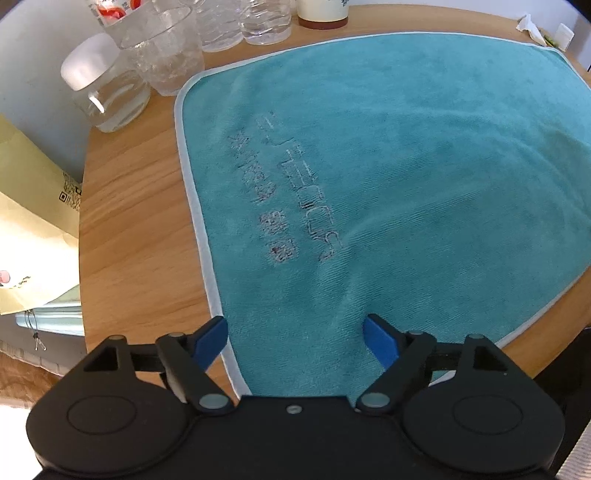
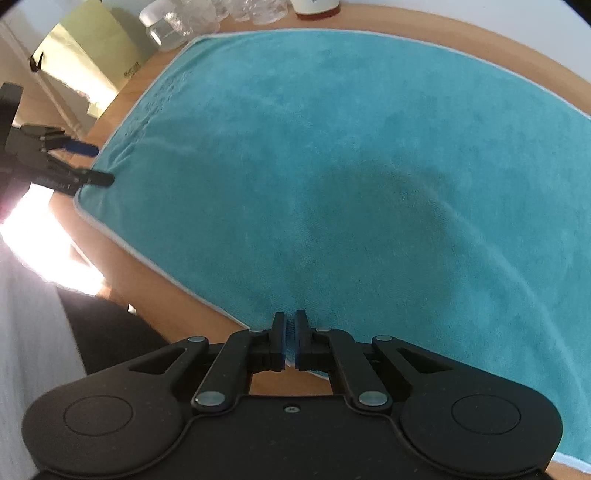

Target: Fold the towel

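You have one teal towel (image 1: pixel 388 166) spread flat on the wooden table (image 1: pixel 136 229), with one lidded jar (image 1: pixel 103 88) at its 10 o'clock corner. Your left gripper (image 1: pixel 295 336) is spread over the near-left corner. Your right gripper (image 2: pixel 290 332) is pressed together, pinching the towel's near hem.

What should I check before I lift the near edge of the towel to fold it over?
1. Right gripper shut on the towel edge: ok.
2. Left gripper gripping the towel: not ok, its jaws stand open over the near left corner.
3. Towel spread flat: ok, slight ripples only.
4. Far side free of the glasses and the jar: ok, they stand on the table beyond the towel's corner.
5. Fold landing clear of the bottle: cannot tell.
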`<state>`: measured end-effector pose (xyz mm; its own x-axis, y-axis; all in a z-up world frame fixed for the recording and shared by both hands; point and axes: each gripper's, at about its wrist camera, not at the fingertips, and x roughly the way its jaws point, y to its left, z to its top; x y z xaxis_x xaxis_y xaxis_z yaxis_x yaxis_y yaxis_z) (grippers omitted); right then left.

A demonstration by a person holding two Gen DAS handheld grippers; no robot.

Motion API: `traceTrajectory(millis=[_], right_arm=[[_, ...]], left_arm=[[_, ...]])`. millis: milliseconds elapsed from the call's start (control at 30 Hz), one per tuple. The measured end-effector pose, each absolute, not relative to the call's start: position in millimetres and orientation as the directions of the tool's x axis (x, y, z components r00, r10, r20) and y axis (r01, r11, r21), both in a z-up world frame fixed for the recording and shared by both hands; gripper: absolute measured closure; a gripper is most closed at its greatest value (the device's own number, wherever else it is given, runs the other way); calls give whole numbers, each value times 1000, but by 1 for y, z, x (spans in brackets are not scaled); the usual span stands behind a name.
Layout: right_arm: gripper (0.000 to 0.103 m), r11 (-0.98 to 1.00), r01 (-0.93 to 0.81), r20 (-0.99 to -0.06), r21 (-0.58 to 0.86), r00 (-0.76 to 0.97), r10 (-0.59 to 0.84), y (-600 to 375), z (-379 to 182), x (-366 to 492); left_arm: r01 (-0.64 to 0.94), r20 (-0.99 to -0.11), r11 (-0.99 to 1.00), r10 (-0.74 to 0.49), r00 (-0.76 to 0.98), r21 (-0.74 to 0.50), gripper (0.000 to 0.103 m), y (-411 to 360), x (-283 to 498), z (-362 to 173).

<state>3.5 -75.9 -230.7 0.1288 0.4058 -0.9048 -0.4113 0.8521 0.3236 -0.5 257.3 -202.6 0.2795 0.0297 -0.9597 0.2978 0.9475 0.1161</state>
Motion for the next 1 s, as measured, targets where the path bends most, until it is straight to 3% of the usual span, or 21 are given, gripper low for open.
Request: traceTrajectory(millis=[167,400,700,800,1000], right_arm=[[94,885,-367,-905,288,198,376,-89,-219,10],[95,938,-203,-917,282,231,326,-129,-235,8],[94,939,-214,-930,270,195,312,-129,-232,2],[87,950,-209,-935,230,224,276,-132,-230,8],[88,959,-196,-935,207,249,253,-137,-233,-1]], left_arm=[[319,-962,938,44,270,133,25,255,1,-199],[297,-971,949,32,238,104,24,264,-1,-200],[296,-977,951,27,210,90,23,270,-4,-200],[307,-978,948,17,208,82,23,273,-6,-200],[296,-980,952,18,200,78,24,275,-9,-200]])
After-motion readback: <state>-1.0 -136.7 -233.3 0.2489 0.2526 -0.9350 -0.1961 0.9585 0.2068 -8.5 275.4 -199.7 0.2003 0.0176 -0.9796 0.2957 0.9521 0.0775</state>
